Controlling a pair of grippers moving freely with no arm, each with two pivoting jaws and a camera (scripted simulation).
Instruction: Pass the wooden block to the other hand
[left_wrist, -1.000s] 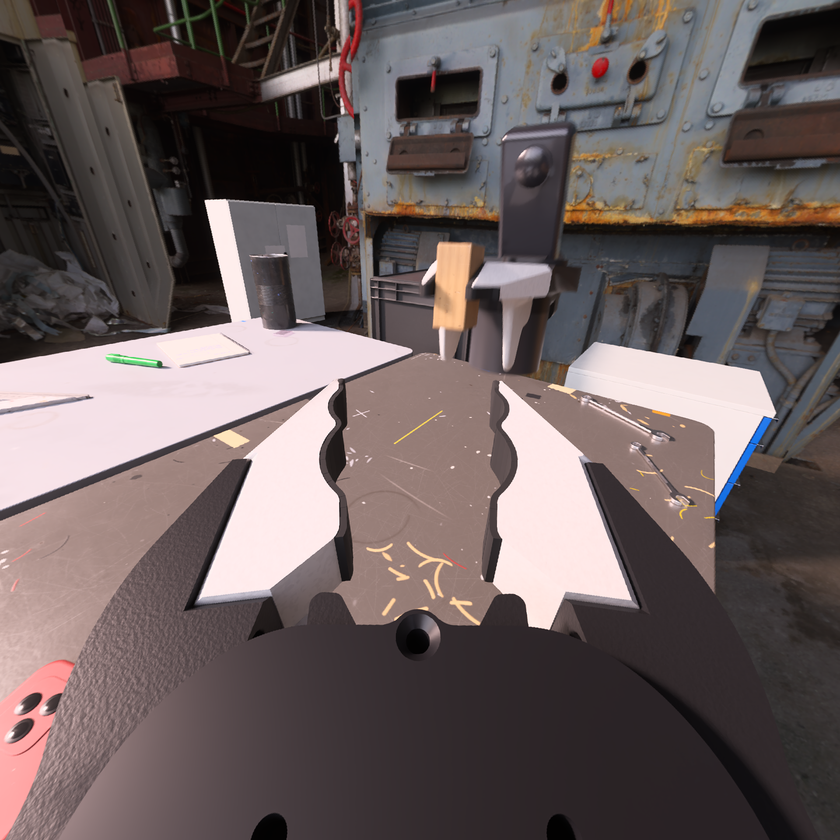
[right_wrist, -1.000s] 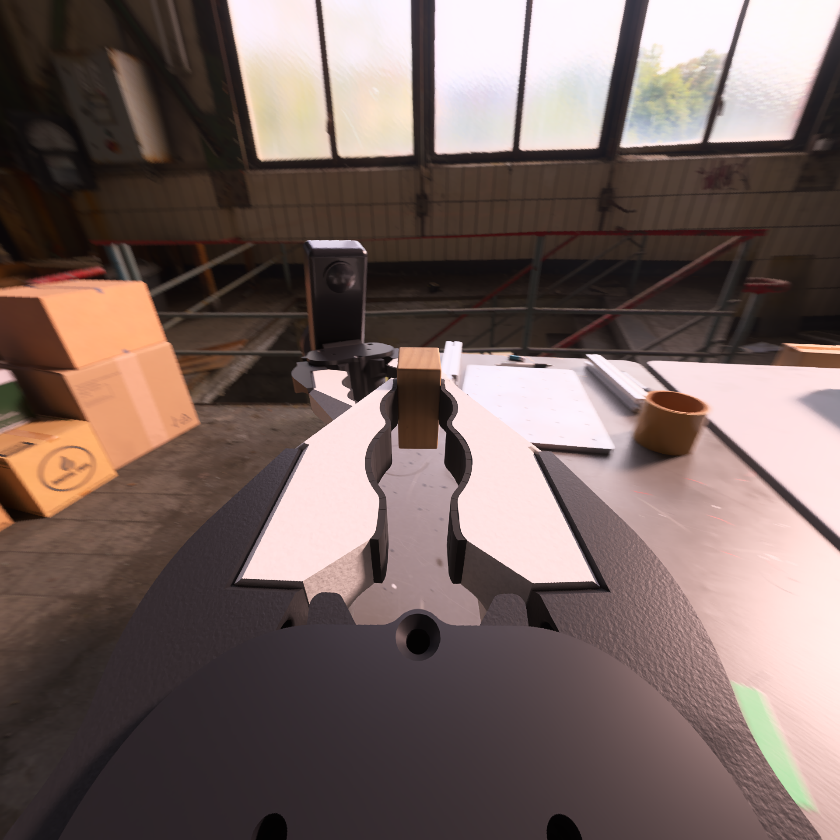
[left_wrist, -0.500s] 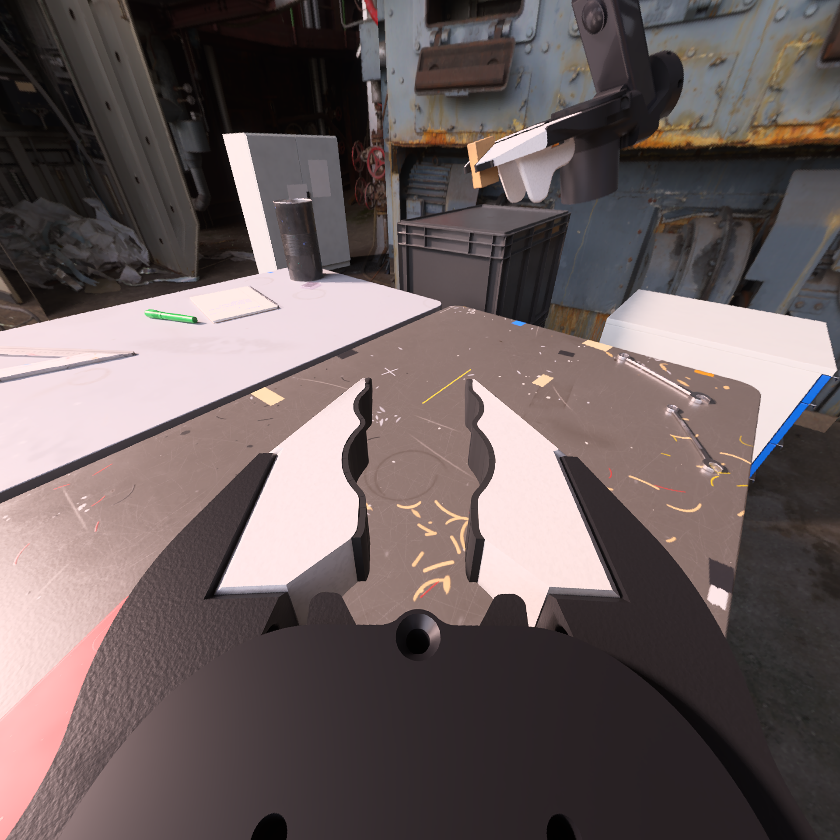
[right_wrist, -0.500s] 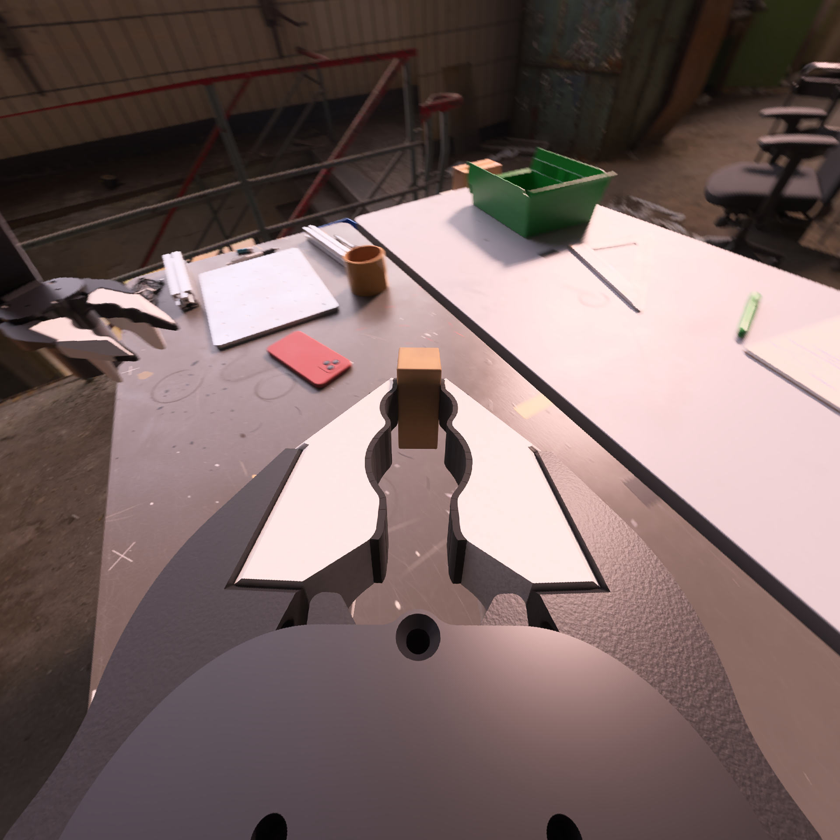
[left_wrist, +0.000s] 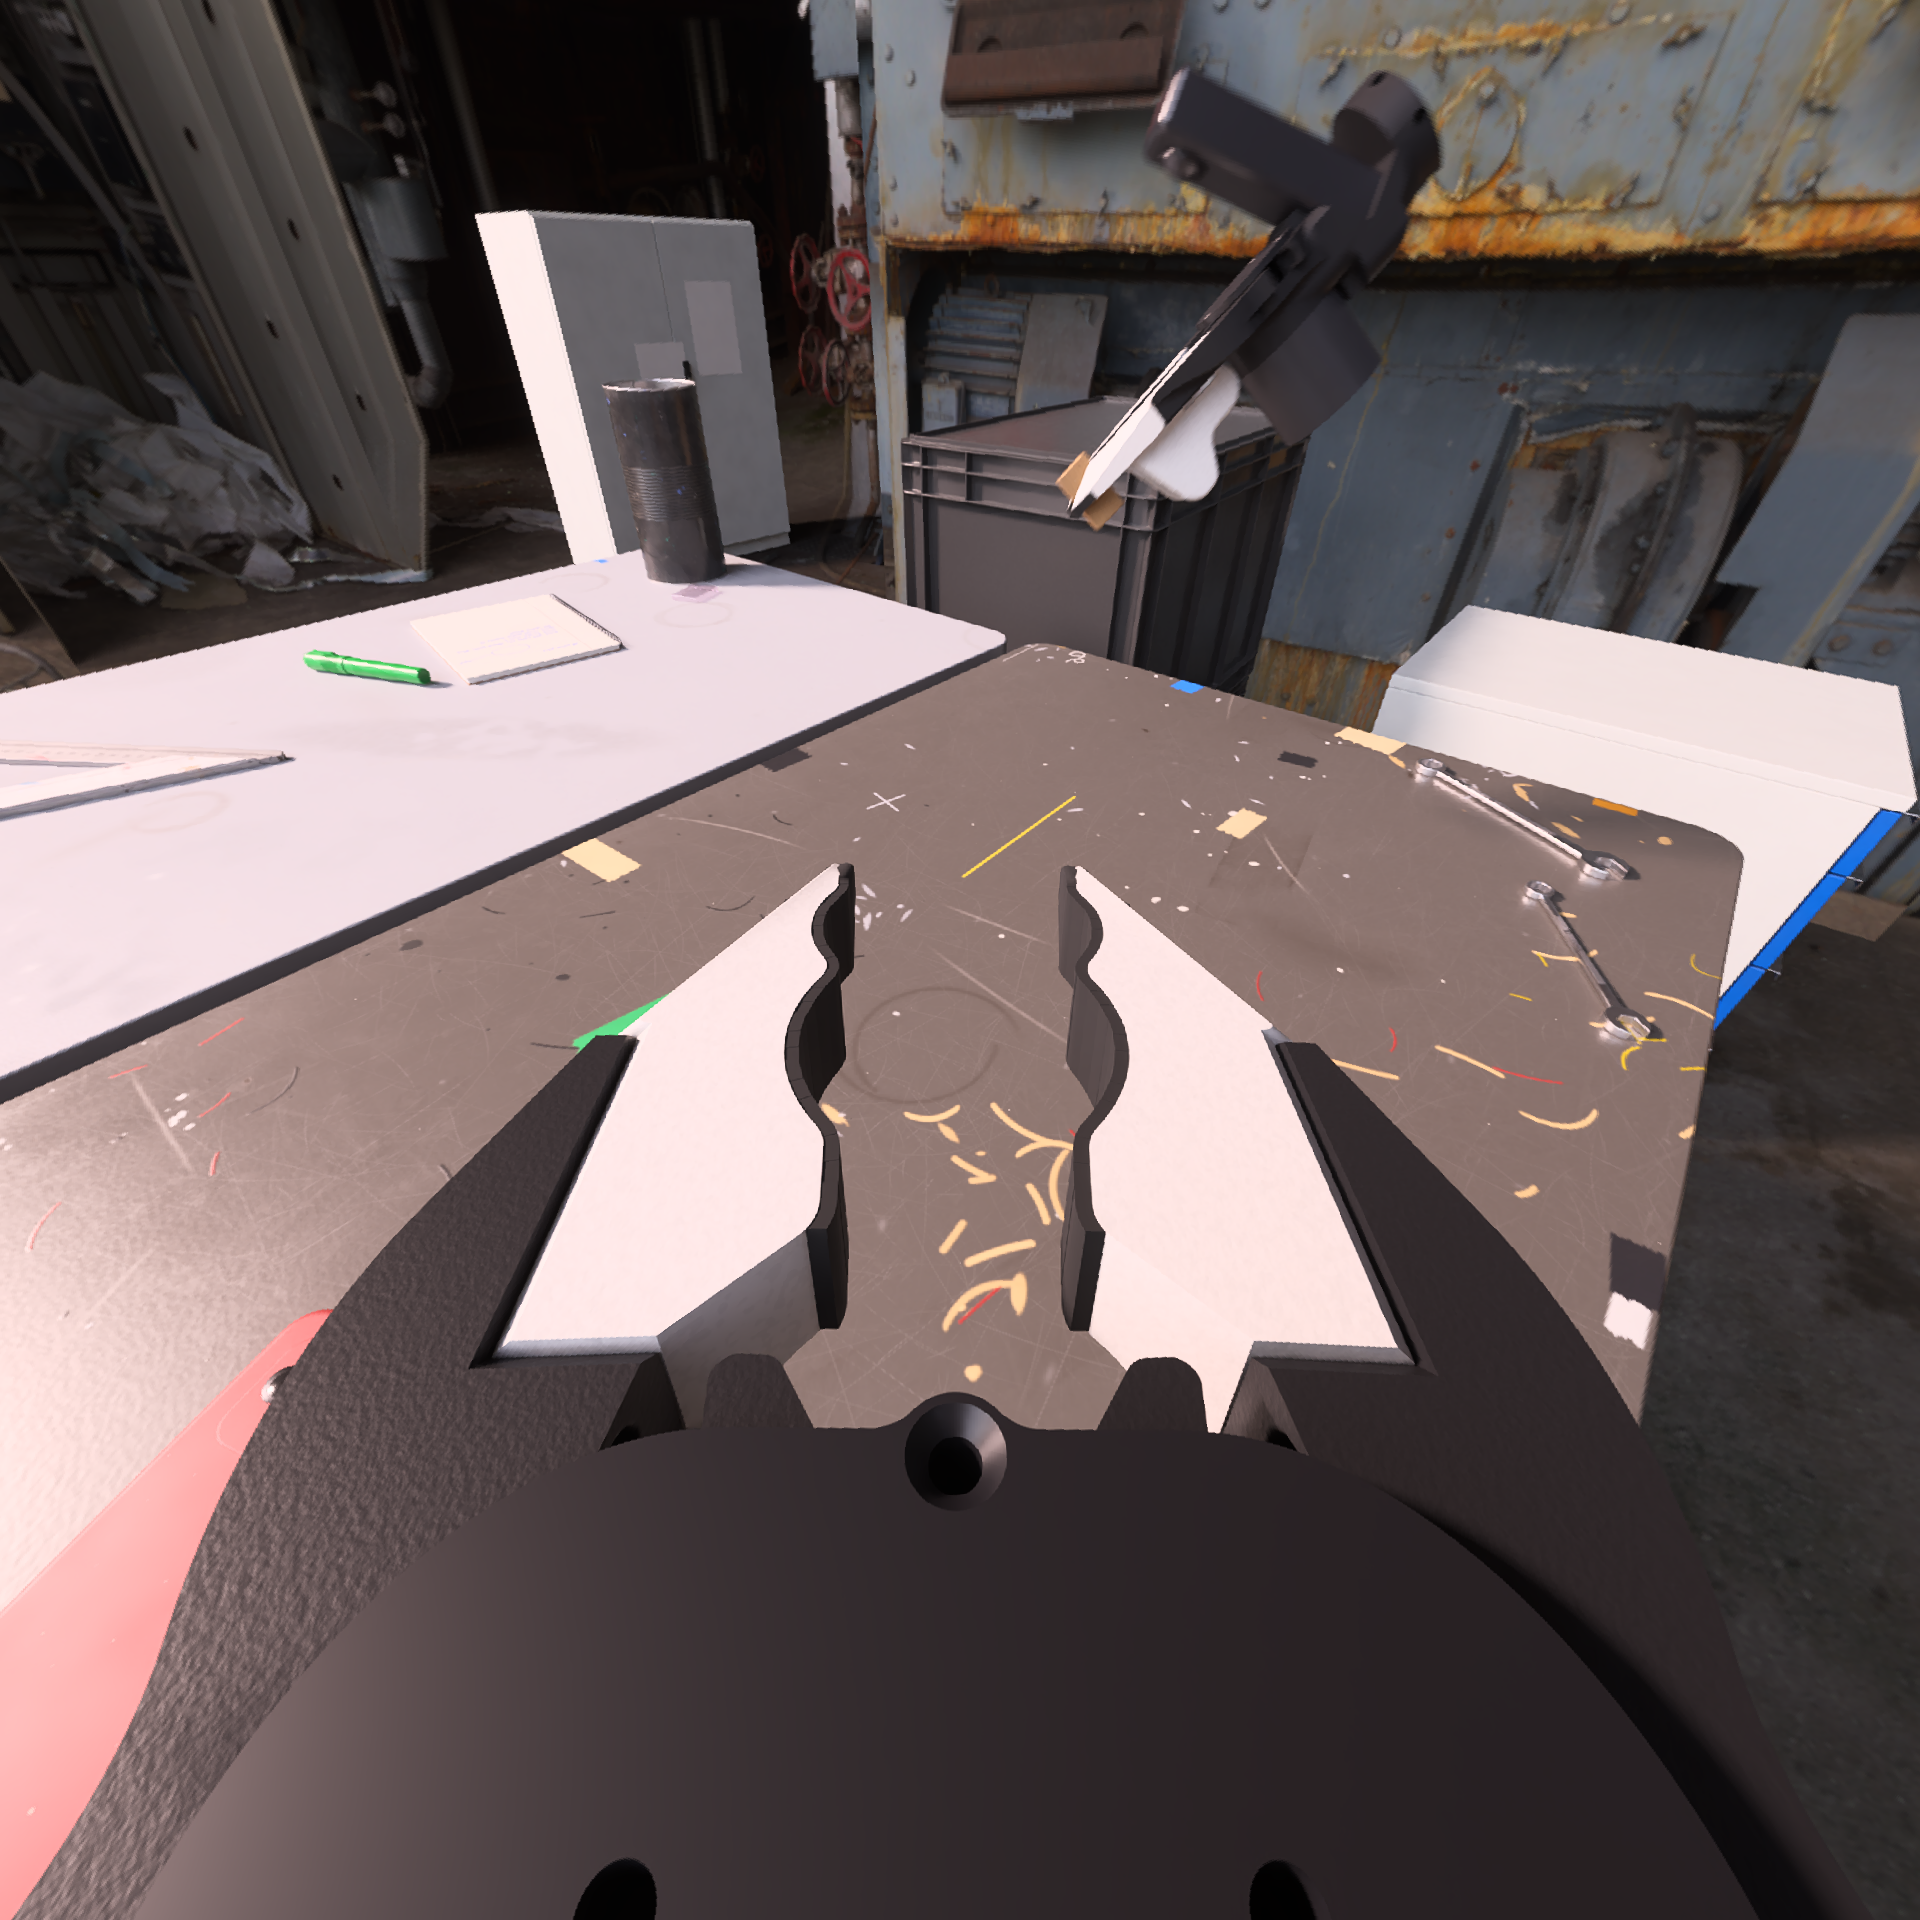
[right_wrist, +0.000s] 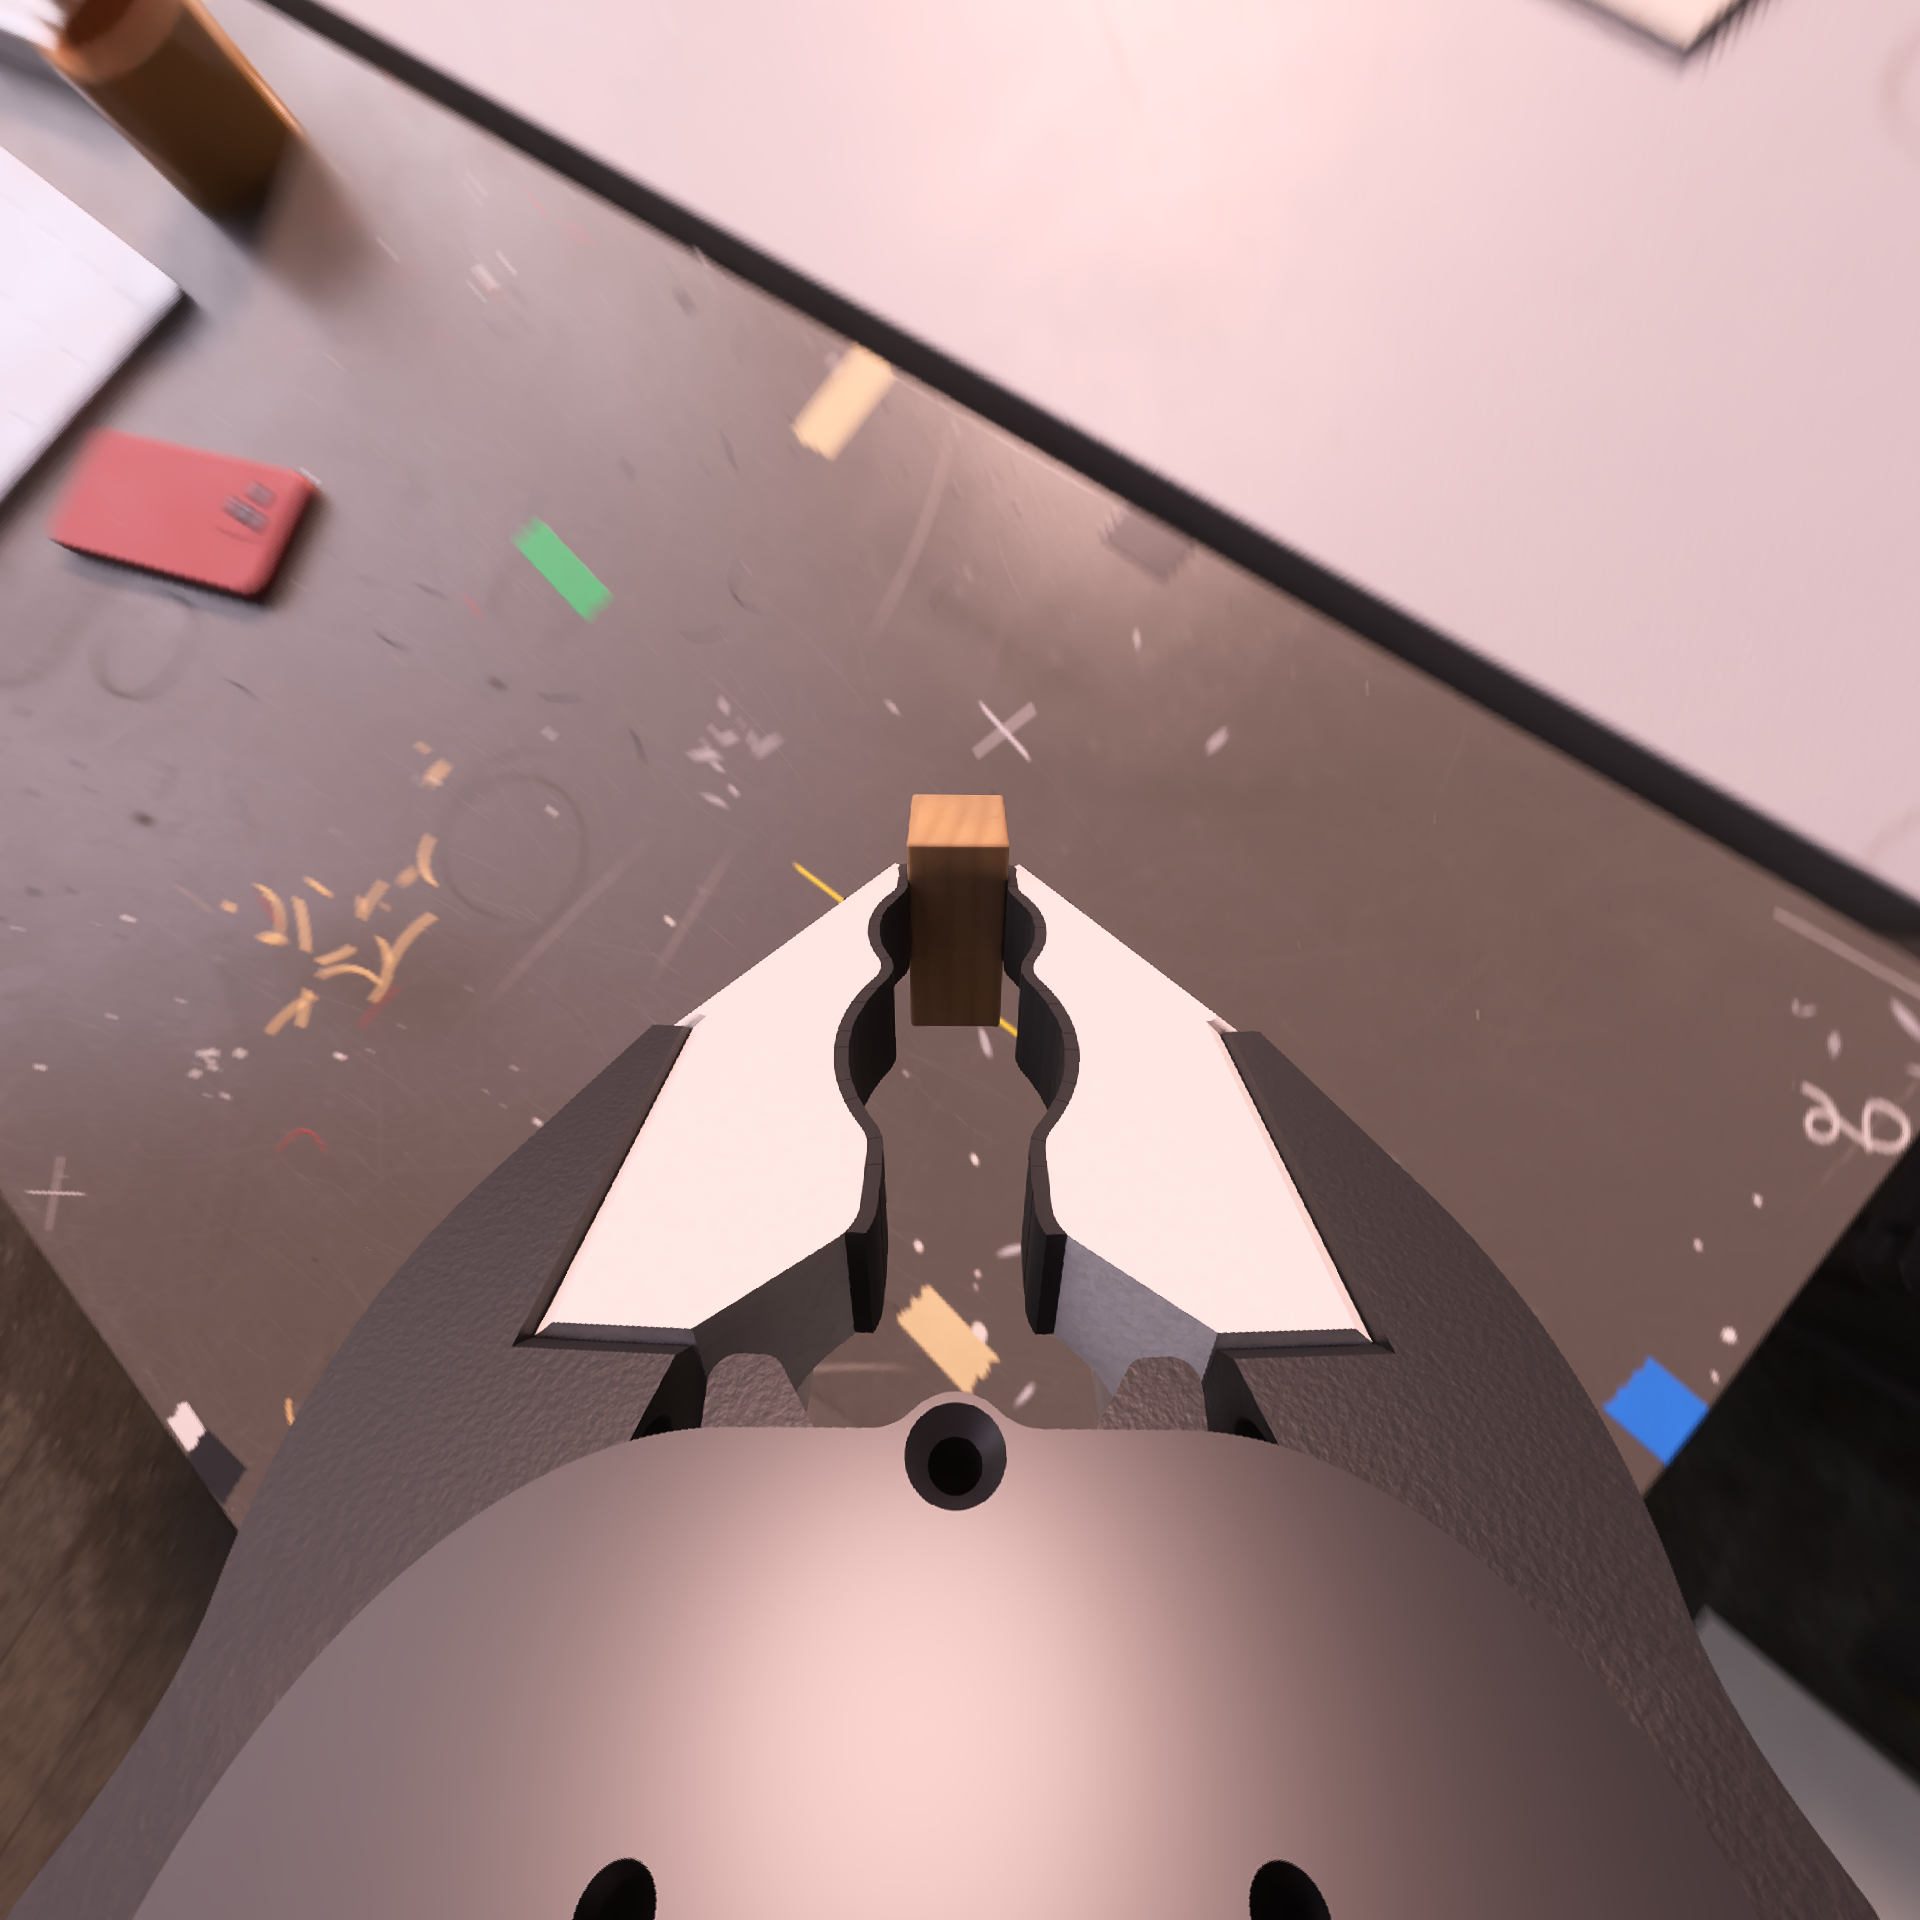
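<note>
The wooden block (right_wrist: 957, 914) is a small tan oblong, clamped upright between the tips of my right gripper (right_wrist: 957, 878), which points down at the dark worktable (right_wrist: 1299, 935). In the left wrist view the right gripper (left_wrist: 1091, 488) hangs high at the upper right, tilted down to the left, with a corner of the block (left_wrist: 1086, 497) showing at its tips. My left gripper (left_wrist: 954, 883) is open and empty, low over the dark worktable (left_wrist: 1143, 935), far from the block.
A white table (left_wrist: 312, 831) adjoins on the left with a green pen (left_wrist: 366, 666), a notepad (left_wrist: 516, 636) and a dark cylinder (left_wrist: 665, 480). Two wrenches (left_wrist: 1584, 956) lie at the right edge. A red phone (right_wrist: 182, 514) and a brown cup (right_wrist: 177, 88) lie on the worktable.
My right gripper has tipped down toward the worktable, still holding the block, and dropped lower in the left wrist view. My left gripper has stayed open and barely moved.
</note>
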